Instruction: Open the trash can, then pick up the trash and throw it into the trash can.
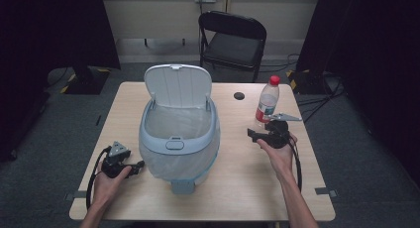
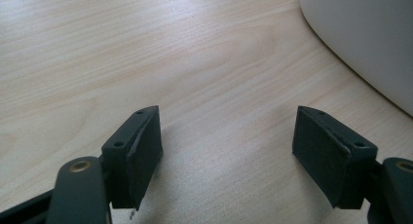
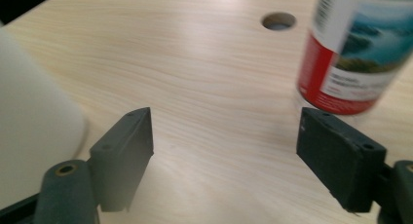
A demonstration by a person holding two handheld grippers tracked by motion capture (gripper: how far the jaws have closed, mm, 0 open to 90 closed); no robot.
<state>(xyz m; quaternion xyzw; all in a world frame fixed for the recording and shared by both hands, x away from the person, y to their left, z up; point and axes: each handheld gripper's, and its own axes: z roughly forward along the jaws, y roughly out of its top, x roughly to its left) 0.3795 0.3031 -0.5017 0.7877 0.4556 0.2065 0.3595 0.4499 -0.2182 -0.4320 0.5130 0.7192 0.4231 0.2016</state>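
On the surface [image 1: 233,183] in the high view, the right gripper [image 1: 260,135] hangs near the upright bottle [image 1: 267,101]; a careless nudge could topple it beside the open bin [image 1: 178,139]. In the left gripper view, the jaws gape over bare wood. In the right gripper view, the jaws stand wide, empty, the bottle [image 3: 355,53] just beyond.

Bin [image 1: 178,139] sits mid-tabletop [image 1: 237,183], lid up at its far side. Bottle [image 1: 267,101] stands near the right edge, cable hole [image 1: 239,95] just left of it. Left gripper [image 1: 117,161] left of bin, right gripper [image 1: 270,134] just before the bottle.
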